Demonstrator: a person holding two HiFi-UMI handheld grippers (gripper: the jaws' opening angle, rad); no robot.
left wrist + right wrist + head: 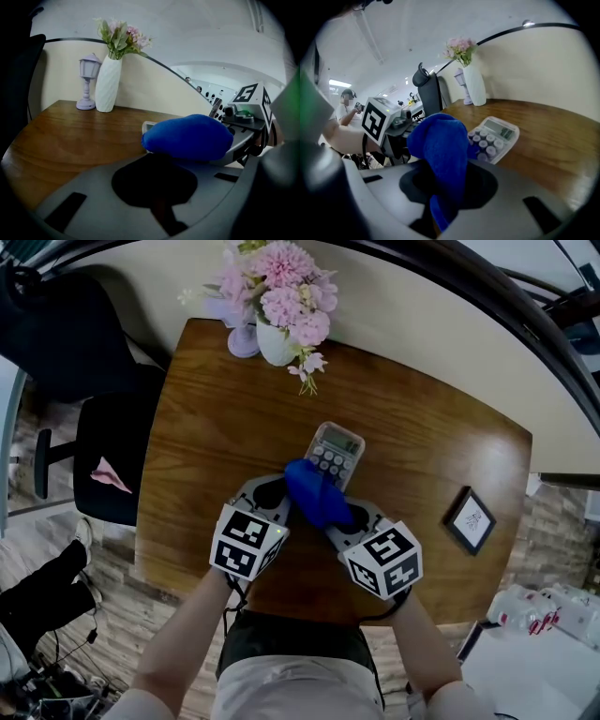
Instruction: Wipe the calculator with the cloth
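Note:
A grey calculator lies on the wooden table, its display end away from me. A blue cloth is bunched over its near end and hides the lower keys. My right gripper is shut on the cloth, which rises out from between its jaws, just short of the calculator. My left gripper sits close to the left of the cloth; its jaws look shut with nothing in them. Only a corner of the calculator shows there.
A white vase of pink flowers and a small lilac lamp stand at the table's far edge. A framed picture lies at the right. A black chair stands left of the table.

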